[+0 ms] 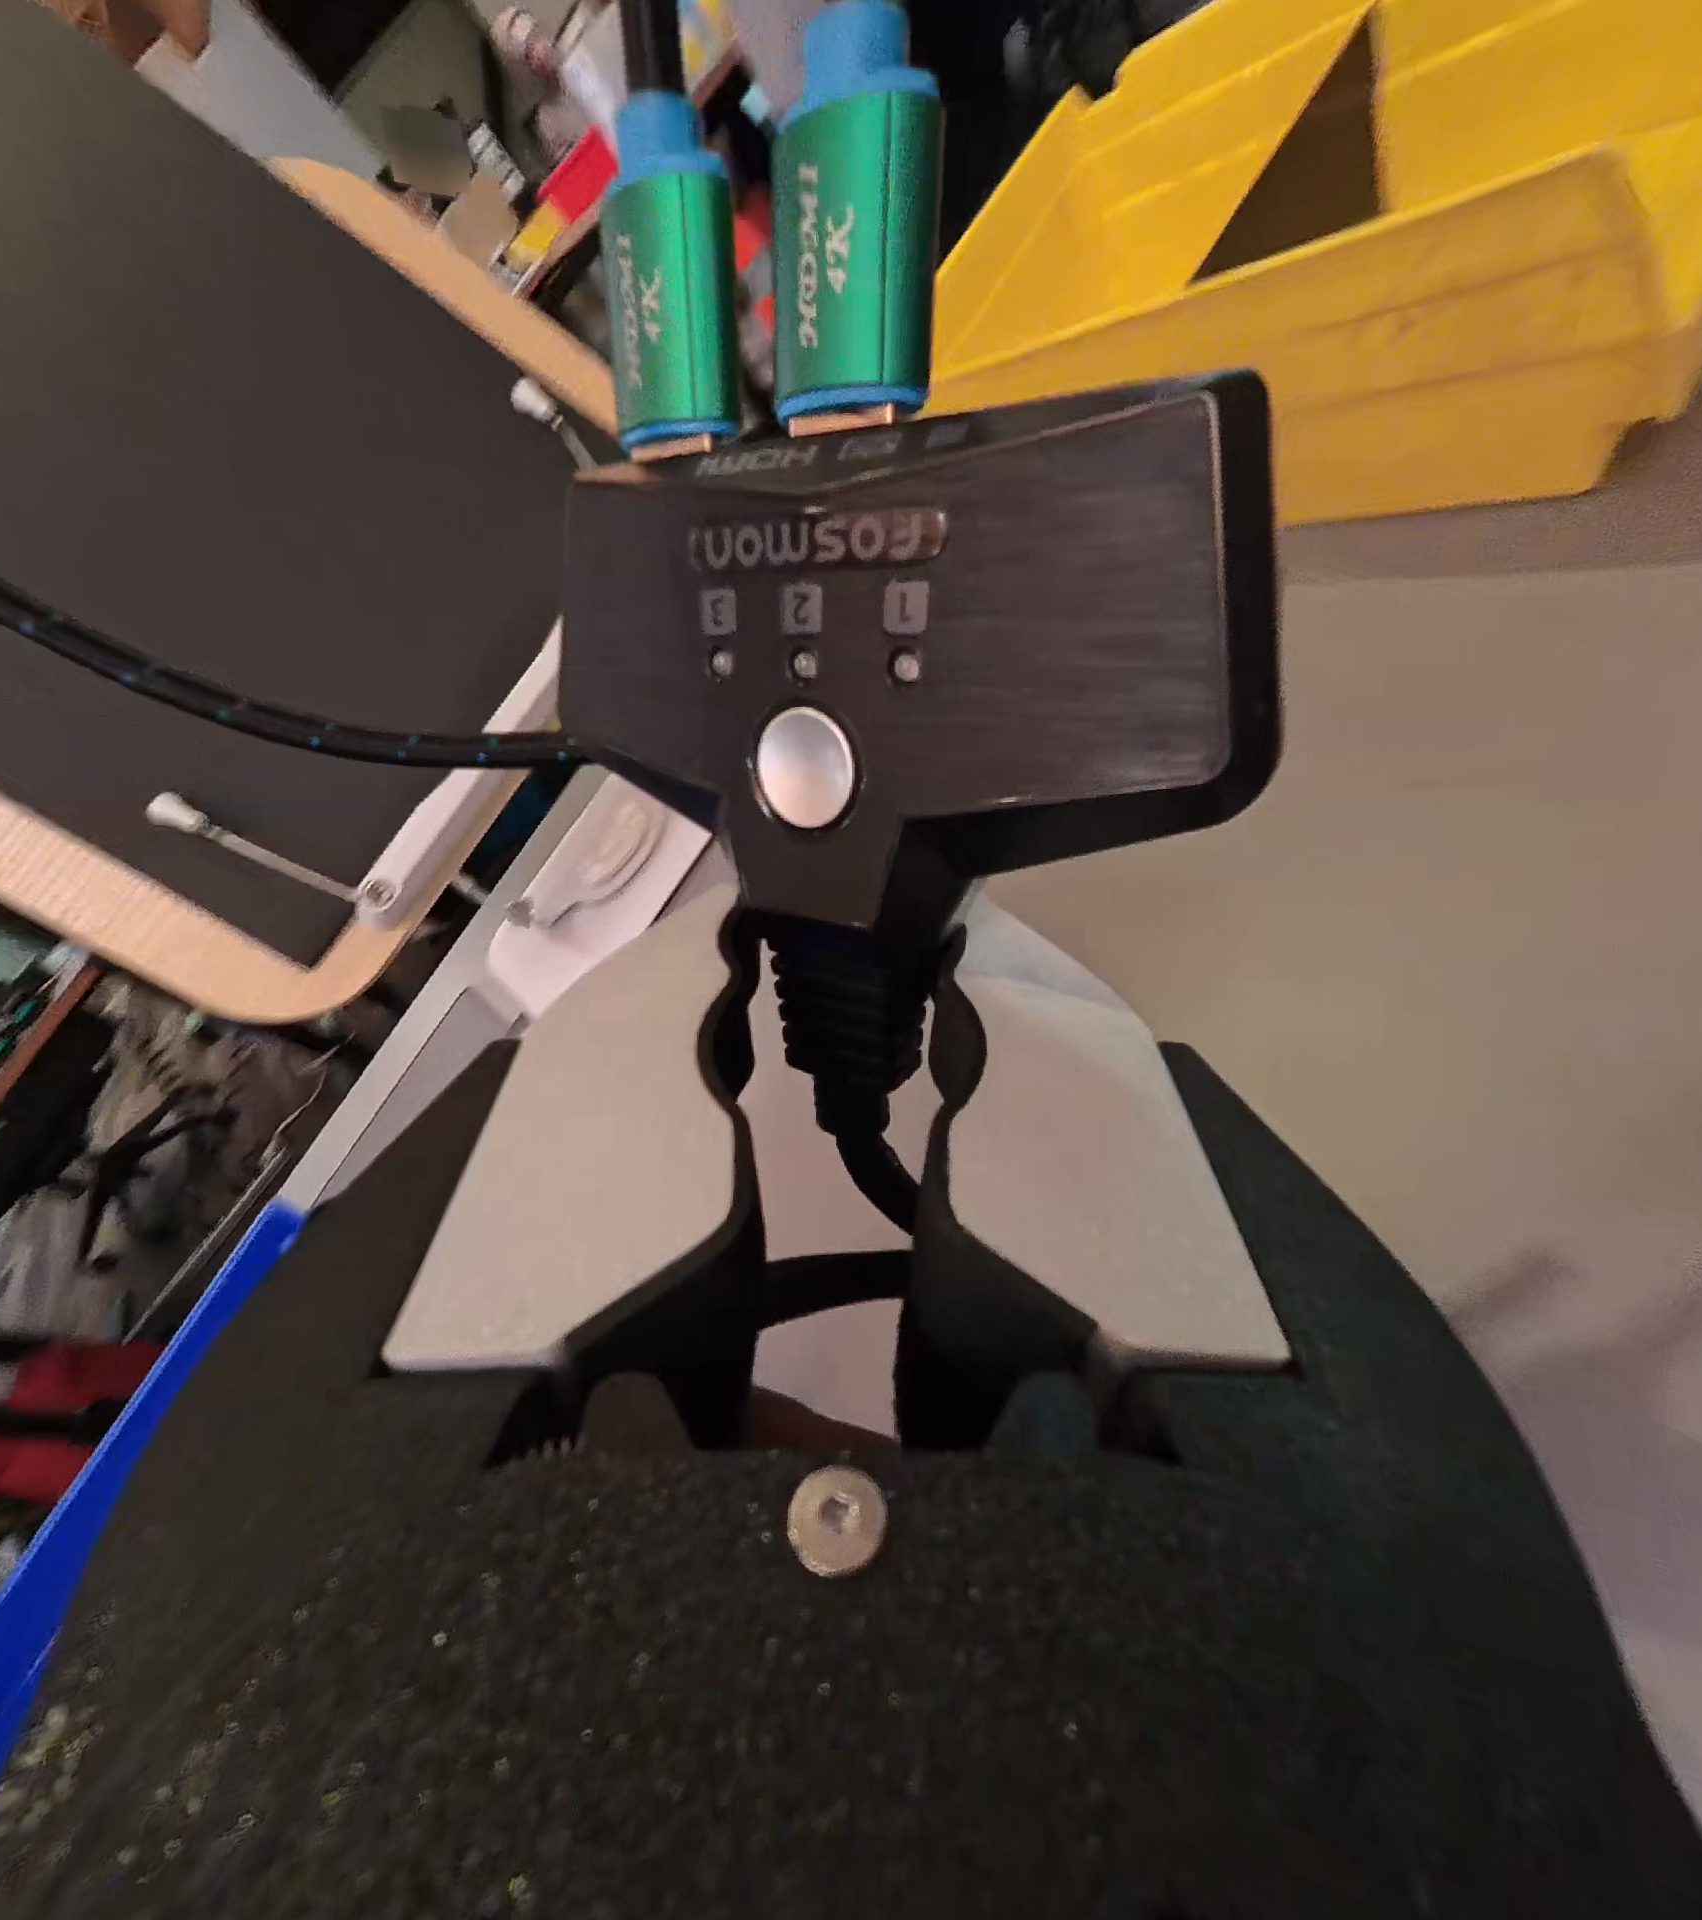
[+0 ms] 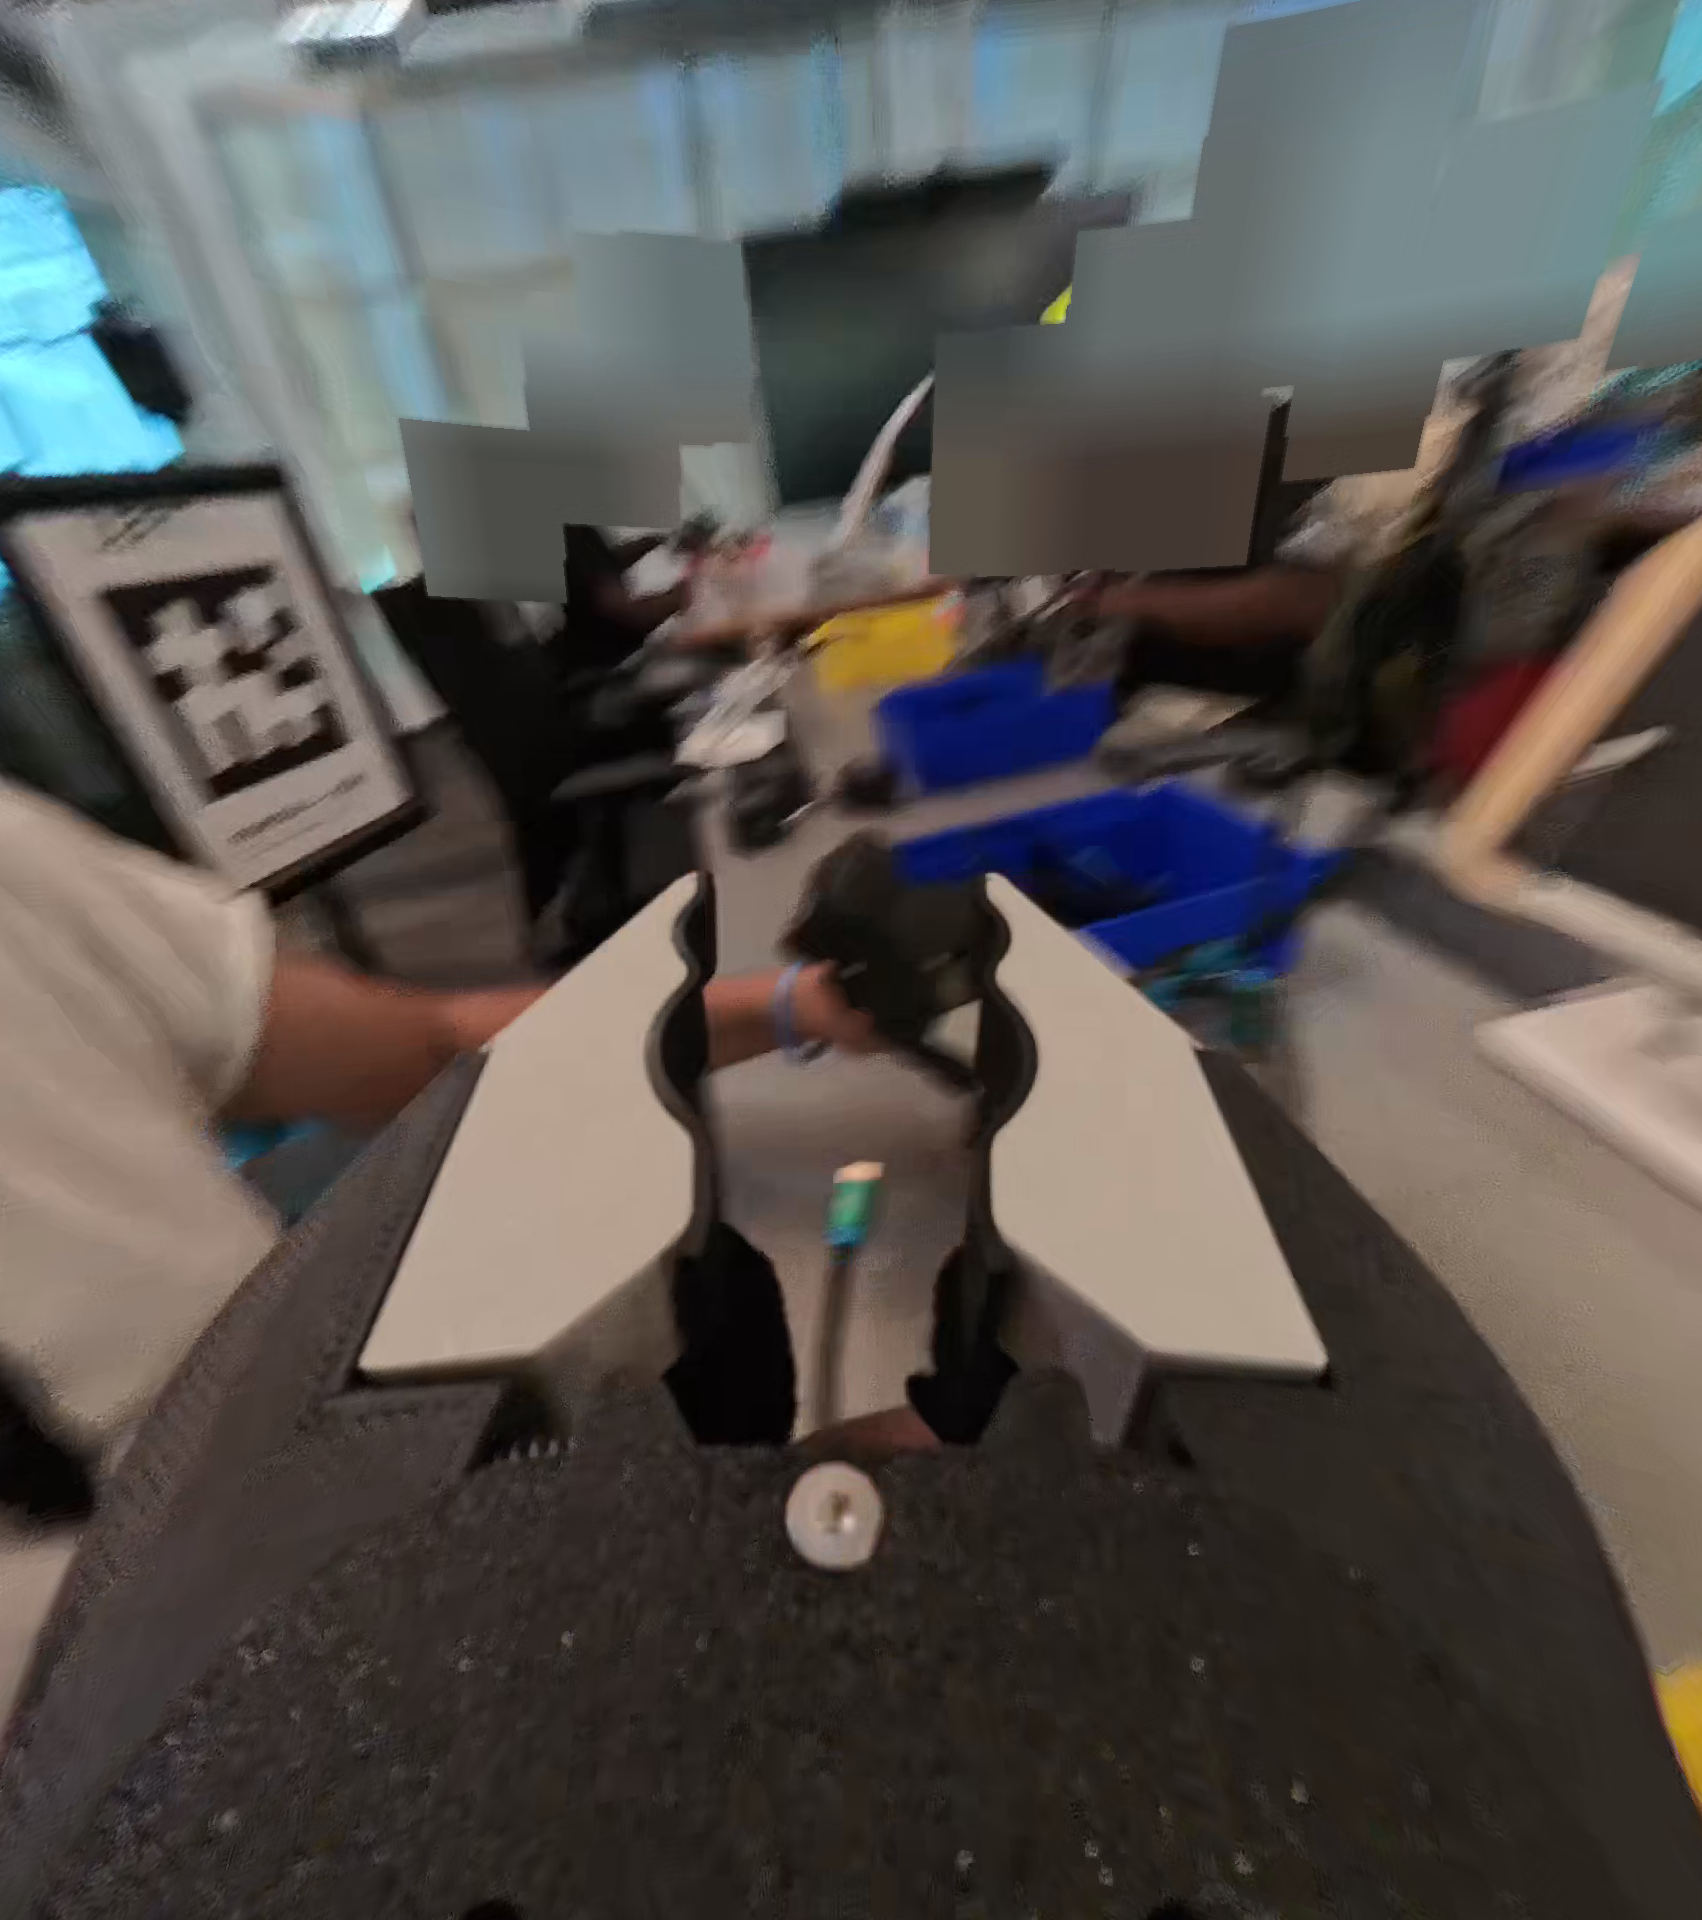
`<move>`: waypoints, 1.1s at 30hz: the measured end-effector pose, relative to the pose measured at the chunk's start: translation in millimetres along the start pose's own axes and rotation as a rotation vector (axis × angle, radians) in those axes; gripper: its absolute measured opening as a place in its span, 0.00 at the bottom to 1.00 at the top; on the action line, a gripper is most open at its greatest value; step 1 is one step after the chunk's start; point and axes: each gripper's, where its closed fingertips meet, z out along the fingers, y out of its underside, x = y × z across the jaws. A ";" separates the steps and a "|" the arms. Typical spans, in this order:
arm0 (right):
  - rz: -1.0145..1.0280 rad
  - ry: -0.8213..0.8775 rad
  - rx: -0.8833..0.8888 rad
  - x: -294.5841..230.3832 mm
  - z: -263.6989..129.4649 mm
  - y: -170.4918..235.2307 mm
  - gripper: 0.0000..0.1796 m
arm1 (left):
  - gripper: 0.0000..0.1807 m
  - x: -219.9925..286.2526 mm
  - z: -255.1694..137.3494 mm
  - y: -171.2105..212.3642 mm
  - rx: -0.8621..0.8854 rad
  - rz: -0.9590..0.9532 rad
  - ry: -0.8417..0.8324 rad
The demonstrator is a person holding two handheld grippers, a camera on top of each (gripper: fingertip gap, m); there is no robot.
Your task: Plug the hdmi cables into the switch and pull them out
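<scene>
1. Left gripper (image 1: 839,997) is clamped on the switch (image 1: 914,634), fingers pinching the ribbed strain relief and narrow neck at its near end; the switch's own black lead curls back between the jaws.
2. Switch is black brushed metal, held up off the grey table (image 1: 1501,935), with a round silver button (image 1: 804,767) and three small indicator dots on its top face.
3. Two green hdmi plugs with blue collars sit in the far edge of the switch: left plug (image 1: 675,312), right plug (image 1: 855,260), side by side and nearly upright. A strip of copper-coloured metal shows at each base, so how deep they are seated can't be told.
4. A black braided cable (image 1: 203,691) runs in from the left and passes behind the switch.
5. Yellow bins (image 1: 1398,270) sit behind and to the right of the switch.
6. Right gripper (image 2: 842,997) has its fingers apart with nothing between them, raised and aimed across the room; that view is motion-blurred.
7. A third green hdmi plug (image 2: 852,1205) lies loose on the table, seen through the right gripper's gap, cable trailing toward the camera.
8. Blue bins (image 2: 1117,831) farther back; a person's arm (image 2: 390,1029) reaches in from the left.
</scene>
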 end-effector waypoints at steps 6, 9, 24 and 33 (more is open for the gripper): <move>0.067 0.192 -0.048 92.2 -38.0 59.2 0.21 | 0.17 24.8 -14.6 -29.6 0.139 0.014 0.163; 0.032 0.047 -0.098 76.1 8.5 95.0 0.23 | 0.17 37.5 -17.1 -37.9 0.156 0.030 0.226; -0.130 0.044 0.050 60.0 77.3 112.6 0.11 | 0.17 60.2 -14.2 -30.1 0.125 -0.021 0.336; -0.054 0.242 0.107 95.8 79.7 122.8 0.11 | 0.33 41.7 5.3 -29.6 0.086 -0.030 -0.016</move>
